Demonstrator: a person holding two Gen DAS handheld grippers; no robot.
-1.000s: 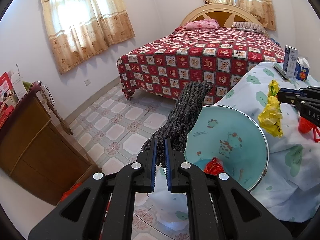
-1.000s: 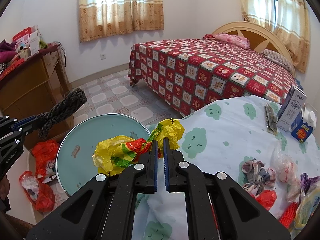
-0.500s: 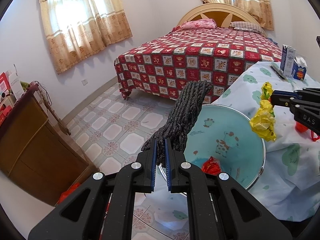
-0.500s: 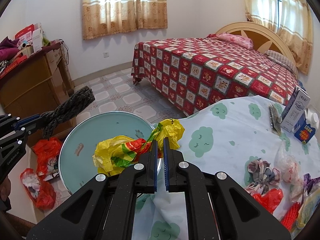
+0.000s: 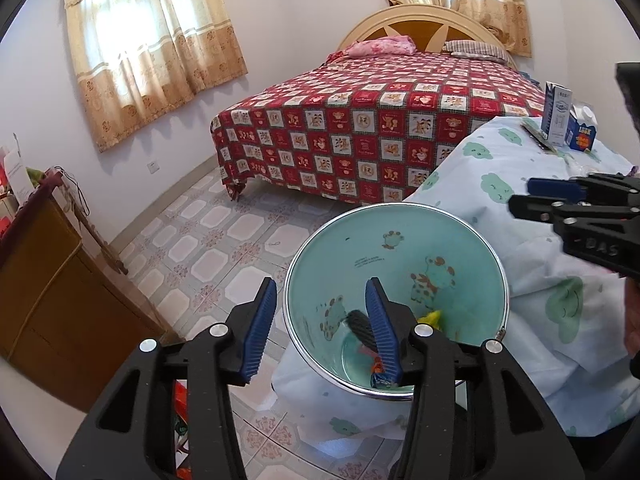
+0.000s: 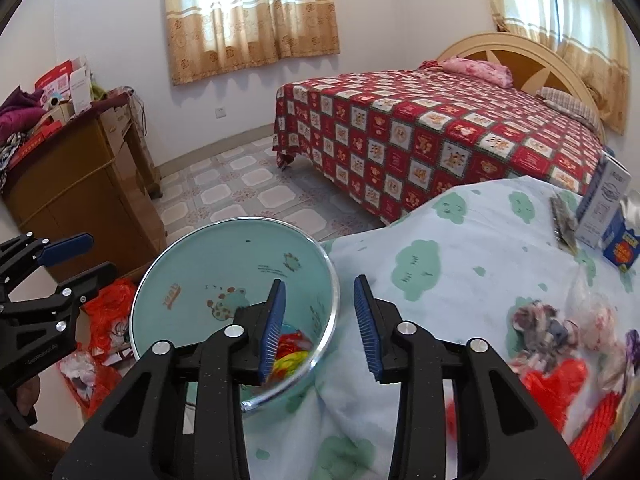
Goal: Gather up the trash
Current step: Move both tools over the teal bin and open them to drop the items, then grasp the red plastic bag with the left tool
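Both of my claws have let go since a second ago: the dark knitted bundle (image 5: 359,322) that my left one pinched and the yellow bag (image 6: 291,360) that my right one pinched now lie down inside the teal bin (image 5: 400,240).

From my left gripper (image 5: 320,320), my jaws are opening with nothing between the blue pads, and I hang over the bin's near rim. The knitted bundle rests at the bottom, partly hidden behind my right-hand finger, with a scrap of yellow and red trash beside it. The bin's inner wall carries cartoon animals and two lines of small black print that I cannot read. Across the cloud-print cloth (image 5: 492,184), a tall white and blue carton (image 5: 557,114) stands next to a shorter blue one (image 5: 583,132) whose label reads "Look". My other gripper comes in at the right edge, and raised letters on its body look like "DAS".

From my right gripper (image 6: 320,320), the jaws are likewise opening and empty, above the bin's rim where it meets the cloth. The yellow bag sits on red trash at the bottom. An orange mark is printed on the bin wall, unreadable to me. More trash (image 6: 560,332) lies on the cloth to the right. My left gripper shows at the left edge, with faint white lettering I cannot make out.
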